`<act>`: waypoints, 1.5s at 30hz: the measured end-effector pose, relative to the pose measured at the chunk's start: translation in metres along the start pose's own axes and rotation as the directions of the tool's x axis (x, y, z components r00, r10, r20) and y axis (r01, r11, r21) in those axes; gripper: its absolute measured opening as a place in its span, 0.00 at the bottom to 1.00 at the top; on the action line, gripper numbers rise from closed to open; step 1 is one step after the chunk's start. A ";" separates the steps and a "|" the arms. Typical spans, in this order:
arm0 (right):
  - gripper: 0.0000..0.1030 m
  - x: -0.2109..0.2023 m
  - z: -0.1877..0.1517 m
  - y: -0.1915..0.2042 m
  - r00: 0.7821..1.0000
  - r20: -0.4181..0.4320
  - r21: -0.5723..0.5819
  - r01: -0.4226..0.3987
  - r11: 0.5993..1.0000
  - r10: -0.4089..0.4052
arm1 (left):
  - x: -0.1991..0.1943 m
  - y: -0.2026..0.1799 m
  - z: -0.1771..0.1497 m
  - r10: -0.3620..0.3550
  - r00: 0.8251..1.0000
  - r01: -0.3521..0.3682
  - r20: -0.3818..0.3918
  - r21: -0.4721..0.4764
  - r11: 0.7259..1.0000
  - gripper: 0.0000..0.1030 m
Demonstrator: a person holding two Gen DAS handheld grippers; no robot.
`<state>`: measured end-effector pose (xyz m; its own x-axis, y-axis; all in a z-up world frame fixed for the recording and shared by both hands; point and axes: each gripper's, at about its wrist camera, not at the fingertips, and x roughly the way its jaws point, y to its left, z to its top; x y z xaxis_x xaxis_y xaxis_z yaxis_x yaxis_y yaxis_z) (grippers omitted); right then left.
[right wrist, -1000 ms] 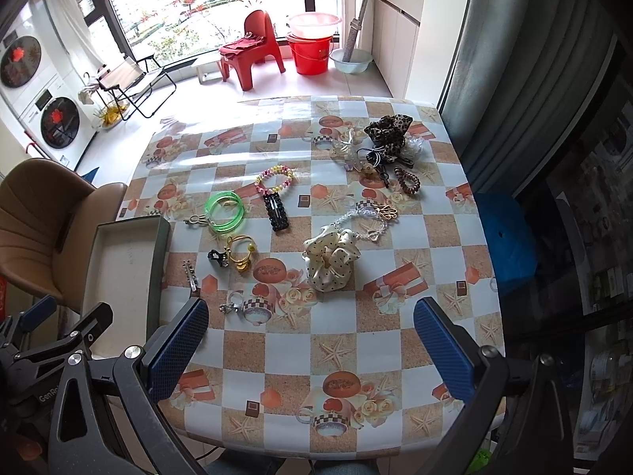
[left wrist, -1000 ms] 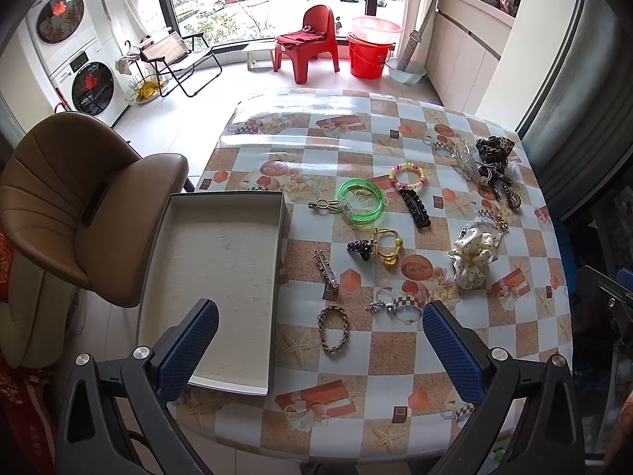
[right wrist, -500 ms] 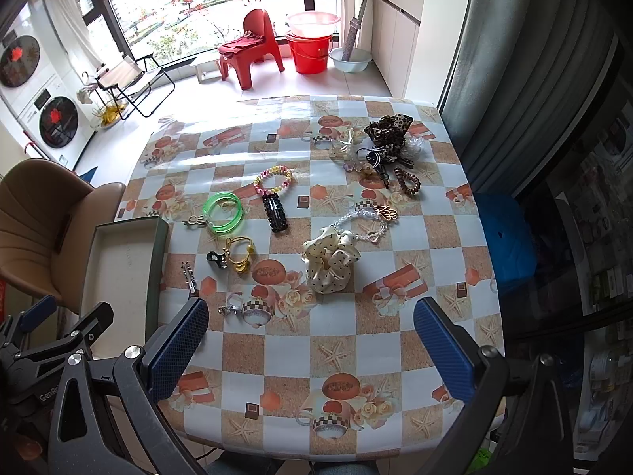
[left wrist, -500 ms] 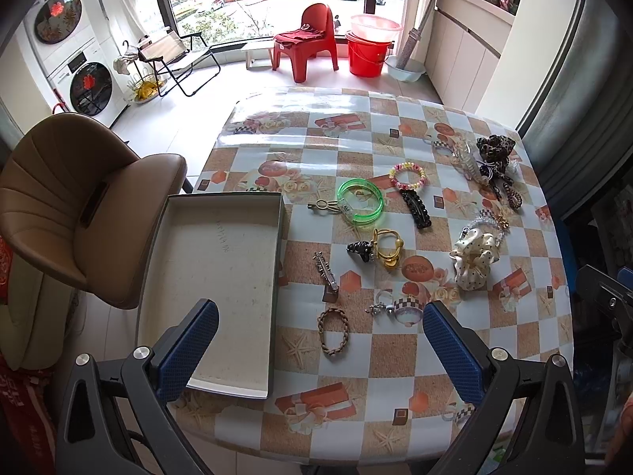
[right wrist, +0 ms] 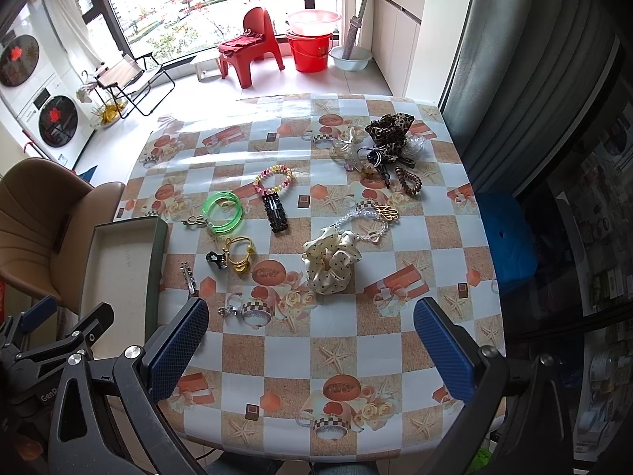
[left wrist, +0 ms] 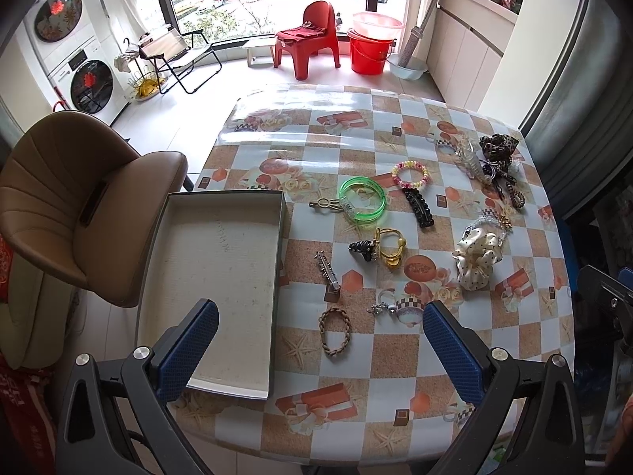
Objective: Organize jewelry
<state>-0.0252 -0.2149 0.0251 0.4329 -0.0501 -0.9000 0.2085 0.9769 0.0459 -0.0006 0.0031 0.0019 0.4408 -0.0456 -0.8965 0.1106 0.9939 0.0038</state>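
Jewelry and hair pieces lie scattered on the checked tablecloth: a braided brown bracelet (left wrist: 334,331), a silver clip (left wrist: 327,270), green bangles (left wrist: 362,199), a beaded bracelet (left wrist: 410,174), a black clip (left wrist: 418,206), a gold hair tie (left wrist: 391,247) and a cream dotted scrunchie (left wrist: 476,258). An empty grey box (left wrist: 221,277) sits at the table's left edge. My left gripper (left wrist: 316,352) hangs open above the near edge, over the braided bracelet. Open too, my right gripper (right wrist: 310,346) hovers in front of the scrunchie (right wrist: 331,262). Neither holds anything.
A leopard scrunchie (right wrist: 389,130) and tangled hair ties are piled at the far right corner. A brown chair (left wrist: 79,213) stands left of the table. A red chair (left wrist: 308,39) and red bucket (left wrist: 370,49) stand by the window. A dark curtain (right wrist: 534,79) hangs on the right.
Both views have barely shifted; the left gripper drifted slightly back from the table. Nothing on the table has moved.
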 end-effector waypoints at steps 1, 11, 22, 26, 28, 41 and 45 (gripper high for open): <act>1.00 0.000 0.000 0.000 1.000 0.000 0.000 0.000 1.000 0.000 | 0.000 0.000 0.000 0.000 1.000 0.000 0.000 0.001 1.000 1.00; 1.00 0.003 0.000 0.002 1.000 -0.002 0.000 0.001 1.000 -0.001 | 0.001 0.000 0.001 0.000 1.000 0.000 -0.002 -0.001 1.000 1.00; 1.00 0.005 0.000 0.003 1.000 -0.004 0.000 0.002 1.000 -0.002 | 0.000 0.000 0.001 0.001 1.000 -0.001 -0.005 0.001 1.000 1.00; 1.00 0.006 0.001 0.003 1.000 -0.005 0.000 0.002 1.000 -0.002 | 0.001 0.000 0.002 0.000 1.000 0.000 -0.006 0.001 1.000 1.00; 1.00 0.006 0.001 0.003 1.000 -0.005 0.000 0.002 1.000 -0.002 | 0.001 0.000 0.001 0.001 1.000 -0.001 -0.006 0.001 1.000 1.00; 1.00 0.011 0.003 0.000 1.000 -0.011 0.002 0.003 1.000 -0.003 | 0.001 0.000 0.001 -0.001 1.000 0.001 -0.012 -0.001 1.000 1.00; 1.00 0.007 0.006 0.004 1.000 -0.020 0.007 0.003 1.000 -0.003 | 0.003 -0.001 -0.003 0.000 1.000 0.000 -0.023 0.000 1.000 1.00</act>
<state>-0.0157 -0.2122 0.0212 0.4150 -0.0485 -0.9085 0.2158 0.9753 0.0465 -0.0022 0.0028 -0.0024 0.4201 -0.0433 -0.9065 0.1102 0.9939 0.0036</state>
